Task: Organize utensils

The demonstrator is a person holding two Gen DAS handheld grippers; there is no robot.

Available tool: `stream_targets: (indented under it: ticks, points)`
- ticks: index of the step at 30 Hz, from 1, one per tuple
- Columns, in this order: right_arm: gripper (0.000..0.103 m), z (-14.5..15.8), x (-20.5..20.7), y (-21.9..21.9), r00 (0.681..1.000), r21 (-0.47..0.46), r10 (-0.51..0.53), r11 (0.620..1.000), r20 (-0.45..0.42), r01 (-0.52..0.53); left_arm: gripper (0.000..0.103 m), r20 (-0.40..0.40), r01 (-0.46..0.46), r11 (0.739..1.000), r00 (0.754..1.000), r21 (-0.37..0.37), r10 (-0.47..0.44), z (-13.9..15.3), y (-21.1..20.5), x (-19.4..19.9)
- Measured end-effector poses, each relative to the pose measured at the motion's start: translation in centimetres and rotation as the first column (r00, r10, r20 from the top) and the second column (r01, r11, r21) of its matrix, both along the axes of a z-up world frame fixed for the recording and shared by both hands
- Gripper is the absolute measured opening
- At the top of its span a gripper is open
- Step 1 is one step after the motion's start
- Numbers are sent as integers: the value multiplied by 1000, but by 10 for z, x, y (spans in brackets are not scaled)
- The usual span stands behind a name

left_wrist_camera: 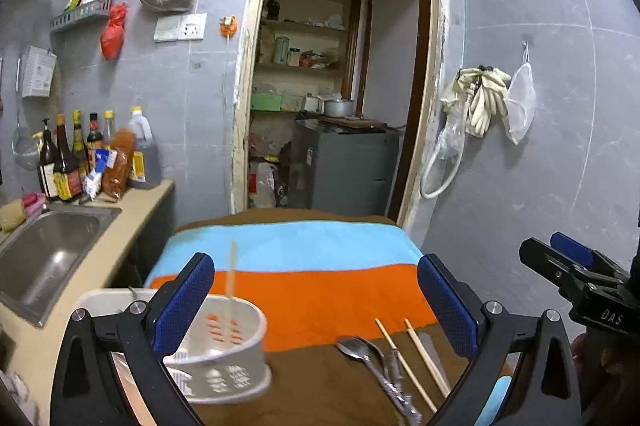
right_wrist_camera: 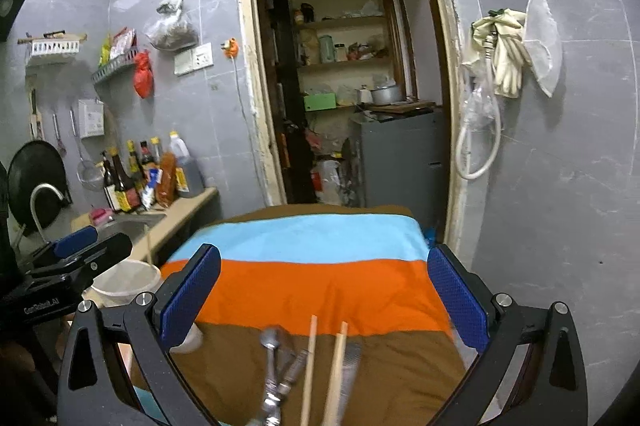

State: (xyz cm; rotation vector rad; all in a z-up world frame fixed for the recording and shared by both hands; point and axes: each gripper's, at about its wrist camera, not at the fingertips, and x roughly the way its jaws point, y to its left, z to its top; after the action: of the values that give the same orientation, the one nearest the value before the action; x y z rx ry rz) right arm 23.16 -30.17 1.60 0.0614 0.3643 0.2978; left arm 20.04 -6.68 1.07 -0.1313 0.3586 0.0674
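Observation:
A white slotted utensil holder stands at the left of the striped cloth, with one wooden chopstick upright in it. Metal spoons, two chopsticks and a flat metal utensil lie side by side on the brown stripe. My left gripper is open above the cloth, nothing between its blue pads. My right gripper is open too, over the spoons and chopsticks, touching none. The holder shows at left behind the left gripper.
A steel sink and a counter with sauce bottles run along the left. Ahead is a doorway to a pantry with shelves and a grey cabinet. Gloves and a hose hang on the right wall.

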Motion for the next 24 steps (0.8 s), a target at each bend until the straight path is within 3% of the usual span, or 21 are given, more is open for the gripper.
stream_targets:
  ticks: [12,21,24]
  points:
    - [101,-51,16,-38,995,15,-23,1000,-92,24,102,-127,-6,1000,992,5,6,-52,-40,24]
    - [101,-121,52,-48,970,89,-1,996,-243,23,102,-288,-16,992,957,-125,-21,-112,-31,57]
    - [92,-140,67,-48,952,94,7,995,-305,23,102,-349,-48,987,937,-152,-8,-128,-27,68]
